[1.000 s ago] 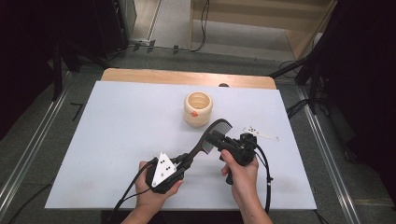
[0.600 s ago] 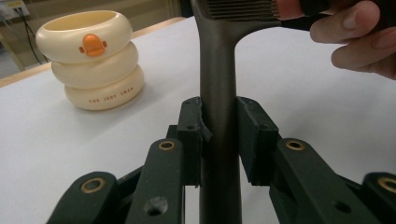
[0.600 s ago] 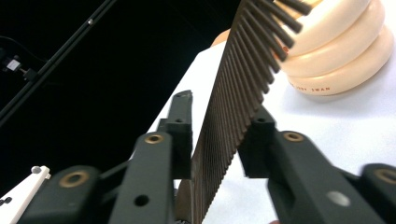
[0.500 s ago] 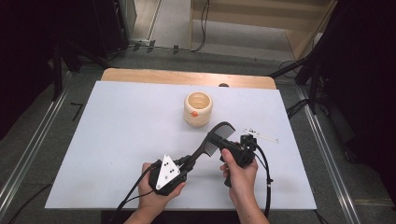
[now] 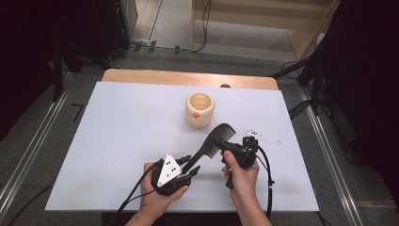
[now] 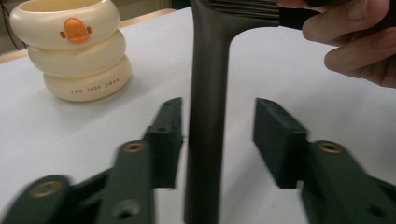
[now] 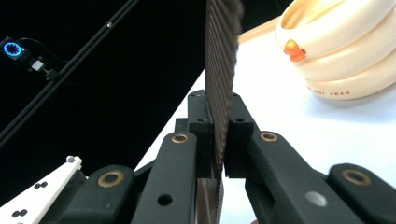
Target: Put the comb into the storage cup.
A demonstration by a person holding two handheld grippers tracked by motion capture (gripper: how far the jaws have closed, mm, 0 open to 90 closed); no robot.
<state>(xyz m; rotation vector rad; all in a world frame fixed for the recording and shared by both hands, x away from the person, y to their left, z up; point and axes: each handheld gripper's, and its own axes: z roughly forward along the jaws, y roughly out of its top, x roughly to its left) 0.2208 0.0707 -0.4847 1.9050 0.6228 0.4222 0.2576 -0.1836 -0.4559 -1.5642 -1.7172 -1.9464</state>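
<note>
1 black comb (image 5: 214, 143) is sitting at the centre of the work, lifted slantwise above the white table (image 5: 117, 141), just on the person's side of the 1 cream cup (image 5: 199, 109), which is standing upright on the table and is made of 3 stacked rings with 1 orange duck bill on its side. 2 grippers are meeting on the comb. The right gripper (image 7: 219, 135) is pinching the toothed end, its 2 jaws pressed flat against either face of the teeth after just closing in on them; in the high view it is sitting at the comb's near right end (image 5: 237, 153), held in the right hand (image 5: 242, 176). The left gripper (image 6: 217, 135) is straddling the comb's handle with its 2 jaws spread, having just been opening: the left-hand jaw is lying right beside the handle, possibly still brushing it, while the other is standing clear of it. In the high view this gripper (image 5: 190, 167), carrying 1 grey three-cornered plate, is lying below and left of the cup in the left hand (image 5: 157, 195). 1 small white strip (image 5: 263, 136) is lying on the table to the right of the comb, and 1 wooden board edge (image 5: 188, 77) is showing beyond the cup.
</note>
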